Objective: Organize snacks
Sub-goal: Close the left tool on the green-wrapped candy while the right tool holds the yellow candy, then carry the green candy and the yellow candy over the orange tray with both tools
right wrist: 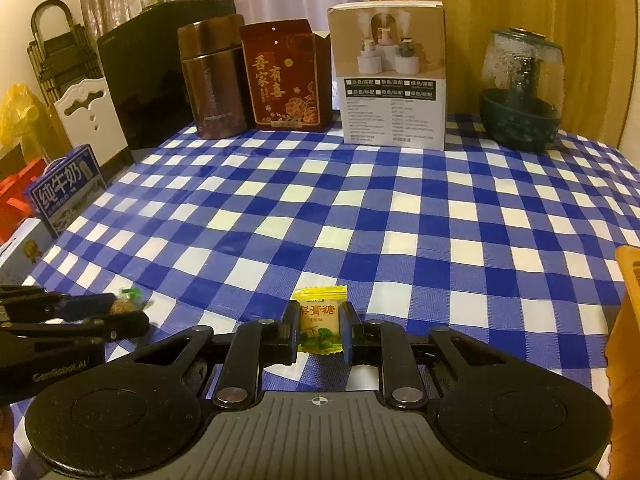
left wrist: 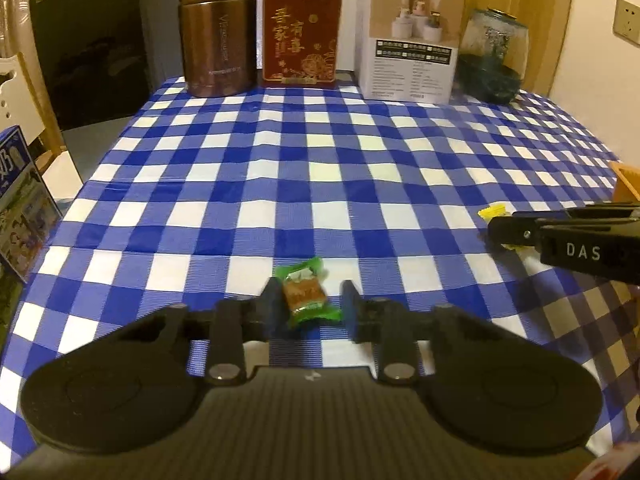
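Note:
A green-wrapped candy (left wrist: 307,295) lies on the checked tablecloth between the fingers of my left gripper (left wrist: 309,306). The jaws stand apart, with a gap on the candy's right side. The same candy (right wrist: 127,300) shows between the left gripper's fingers (right wrist: 116,312) in the right wrist view. A yellow-wrapped candy (right wrist: 320,320) sits between the two pads of my right gripper (right wrist: 320,330), which close against its sides. In the left wrist view the yellow candy (left wrist: 493,212) peeks out behind the right gripper's fingers (left wrist: 516,232).
A brown canister (left wrist: 218,28), a red tin box (left wrist: 302,32), a white carton (left wrist: 408,38) and a glass jar on a green bowl (left wrist: 494,56) stand along the table's far edge. A wooden box (right wrist: 628,312) is at the right. A blue milk carton (right wrist: 66,190) stands off the left edge.

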The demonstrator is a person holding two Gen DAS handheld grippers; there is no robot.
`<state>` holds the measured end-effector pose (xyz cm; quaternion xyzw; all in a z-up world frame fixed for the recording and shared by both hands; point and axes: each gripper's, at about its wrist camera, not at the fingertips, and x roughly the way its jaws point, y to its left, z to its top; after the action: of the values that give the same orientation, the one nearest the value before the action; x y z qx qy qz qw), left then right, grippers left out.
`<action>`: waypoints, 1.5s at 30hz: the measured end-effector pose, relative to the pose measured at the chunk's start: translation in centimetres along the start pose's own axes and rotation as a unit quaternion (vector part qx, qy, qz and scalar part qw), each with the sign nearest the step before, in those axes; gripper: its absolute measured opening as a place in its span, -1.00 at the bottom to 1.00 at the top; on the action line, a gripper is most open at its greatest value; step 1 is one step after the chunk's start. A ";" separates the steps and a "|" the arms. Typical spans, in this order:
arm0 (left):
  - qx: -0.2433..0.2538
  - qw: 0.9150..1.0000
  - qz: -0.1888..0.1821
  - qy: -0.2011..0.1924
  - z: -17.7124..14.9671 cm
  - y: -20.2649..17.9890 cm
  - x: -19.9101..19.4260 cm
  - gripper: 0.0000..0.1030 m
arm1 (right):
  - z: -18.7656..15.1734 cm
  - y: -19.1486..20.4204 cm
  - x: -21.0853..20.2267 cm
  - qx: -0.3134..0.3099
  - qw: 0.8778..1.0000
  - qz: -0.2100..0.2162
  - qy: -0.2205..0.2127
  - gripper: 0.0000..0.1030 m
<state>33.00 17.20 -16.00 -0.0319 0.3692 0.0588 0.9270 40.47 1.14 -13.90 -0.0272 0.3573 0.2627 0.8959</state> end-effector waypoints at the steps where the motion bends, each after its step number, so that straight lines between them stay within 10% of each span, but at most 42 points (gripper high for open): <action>1: 0.003 1.000 -0.003 0.001 0.0 -0.1 0.0 -0.49 | 0.0 -0.1 -0.2 0.002 1.000 -0.001 0.001 -0.60; 45: 0.042 0.989 -0.131 -0.054 -4.7 -16.1 -19.1 -0.54 | -11.2 -4.2 -28.5 0.112 0.982 -0.129 -0.083 -0.60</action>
<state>18.21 -0.91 -6.04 -0.0376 0.3133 -0.0768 0.9458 18.26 -17.92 -4.14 0.0495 0.3025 0.1050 0.9461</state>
